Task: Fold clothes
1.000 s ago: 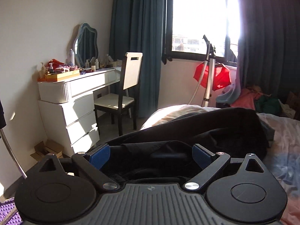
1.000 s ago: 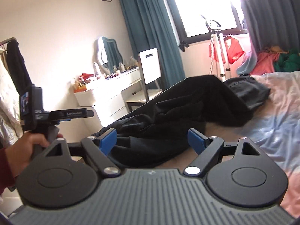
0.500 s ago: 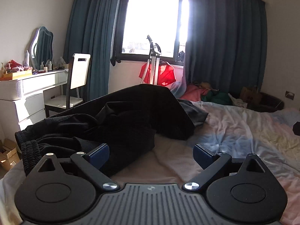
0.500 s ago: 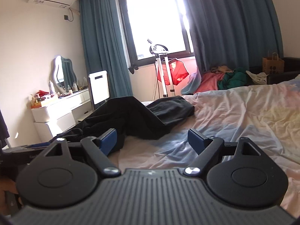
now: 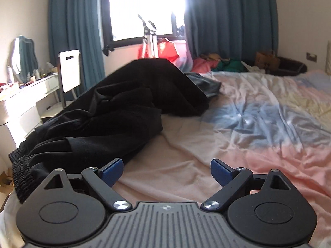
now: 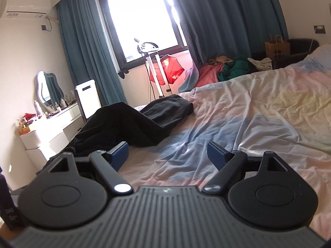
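My left gripper (image 5: 166, 170), fingers just narrowing on nothing, hovers beside the black garment (image 5: 115, 111) at the bed (image 5: 269, 124) edge; right gripper (image 6: 167, 153) gapes over bare sheet.

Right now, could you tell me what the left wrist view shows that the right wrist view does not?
Only the left wrist view shows the black garment's ribbed waistband. Only the right wrist view shows the air conditioner. Both show the black garment crumpled on the bed, the window, white chair and an open, empty tool.
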